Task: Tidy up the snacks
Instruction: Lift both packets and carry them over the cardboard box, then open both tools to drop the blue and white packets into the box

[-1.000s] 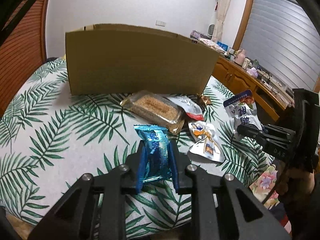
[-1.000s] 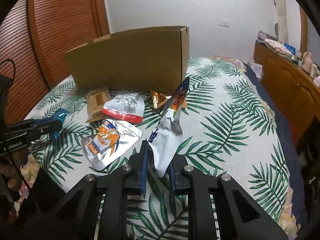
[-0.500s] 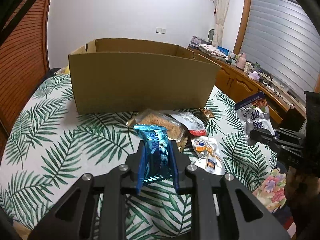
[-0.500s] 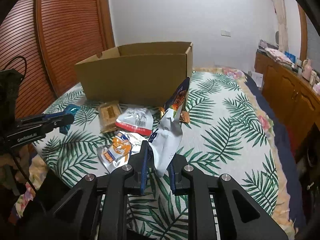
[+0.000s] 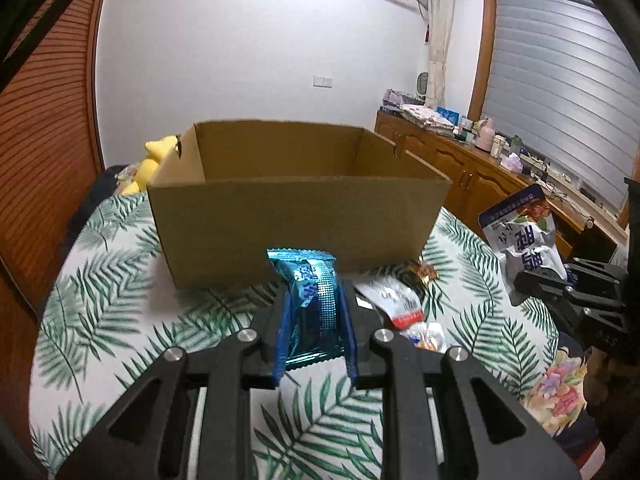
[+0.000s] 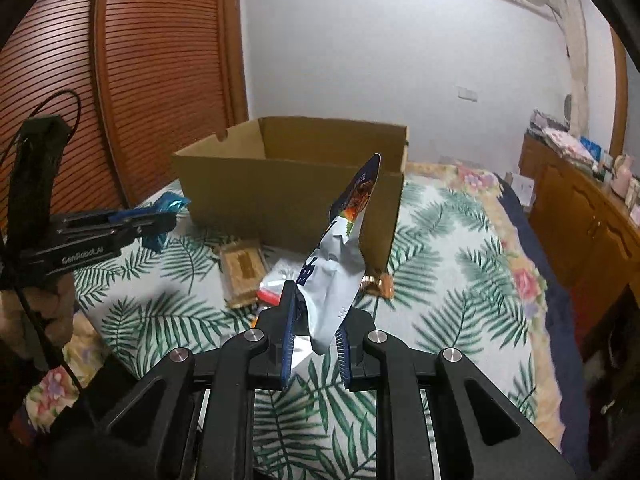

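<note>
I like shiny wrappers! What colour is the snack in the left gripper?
Shiny blue snack packet, clearest in the left wrist view.

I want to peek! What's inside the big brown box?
Only bare walls of the cardboard box show inside, no snacks visible. Its near wall hides the bottom, so anything lying there can't be seen.

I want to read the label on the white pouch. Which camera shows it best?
The left wrist view: the white pouch faces it, print visible. The right wrist view shows the pouch edge-on, crumpled between its own gripper's fingers.
</note>
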`<state>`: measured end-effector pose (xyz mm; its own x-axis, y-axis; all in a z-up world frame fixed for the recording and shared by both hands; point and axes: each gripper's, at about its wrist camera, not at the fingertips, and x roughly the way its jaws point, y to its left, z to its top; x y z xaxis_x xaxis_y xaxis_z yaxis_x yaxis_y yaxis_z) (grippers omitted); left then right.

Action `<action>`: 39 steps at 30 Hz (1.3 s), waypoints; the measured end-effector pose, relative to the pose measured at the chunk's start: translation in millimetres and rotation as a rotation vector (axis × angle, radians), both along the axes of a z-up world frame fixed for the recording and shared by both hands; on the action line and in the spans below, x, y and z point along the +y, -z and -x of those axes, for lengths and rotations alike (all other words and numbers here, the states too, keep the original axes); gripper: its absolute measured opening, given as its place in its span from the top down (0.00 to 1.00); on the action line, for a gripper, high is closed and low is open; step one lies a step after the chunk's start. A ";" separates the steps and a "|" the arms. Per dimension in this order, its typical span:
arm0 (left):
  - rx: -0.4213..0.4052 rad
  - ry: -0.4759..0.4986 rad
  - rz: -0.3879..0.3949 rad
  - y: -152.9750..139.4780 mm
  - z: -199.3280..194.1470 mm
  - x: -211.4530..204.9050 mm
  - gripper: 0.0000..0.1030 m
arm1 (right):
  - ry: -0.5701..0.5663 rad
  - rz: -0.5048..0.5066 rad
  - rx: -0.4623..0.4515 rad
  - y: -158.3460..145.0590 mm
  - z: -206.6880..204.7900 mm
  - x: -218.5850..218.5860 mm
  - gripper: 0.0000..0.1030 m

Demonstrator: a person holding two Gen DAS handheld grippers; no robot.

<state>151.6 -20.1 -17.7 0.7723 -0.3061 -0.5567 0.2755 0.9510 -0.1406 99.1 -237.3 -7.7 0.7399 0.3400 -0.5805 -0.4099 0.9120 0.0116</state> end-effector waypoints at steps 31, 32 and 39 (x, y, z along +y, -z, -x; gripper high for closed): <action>0.042 0.014 -0.011 -45.8 -130.2 11.3 0.81 | -0.005 0.050 -0.028 -59.9 -89.5 35.1 0.85; 0.056 0.015 -0.002 -43.7 -134.6 12.2 0.81 | -0.002 0.049 -0.022 -58.4 -94.4 36.5 0.85; 0.096 0.020 0.016 -28.6 -144.1 14.0 0.80 | 0.006 0.052 0.000 -47.8 -115.6 47.8 0.85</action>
<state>295.7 -6.0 10.9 0.7094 -0.3308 -0.6223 0.2793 0.9427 -0.1827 214.6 -189.5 40.1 0.7419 0.3049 -0.5972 -0.4047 0.9137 -0.0363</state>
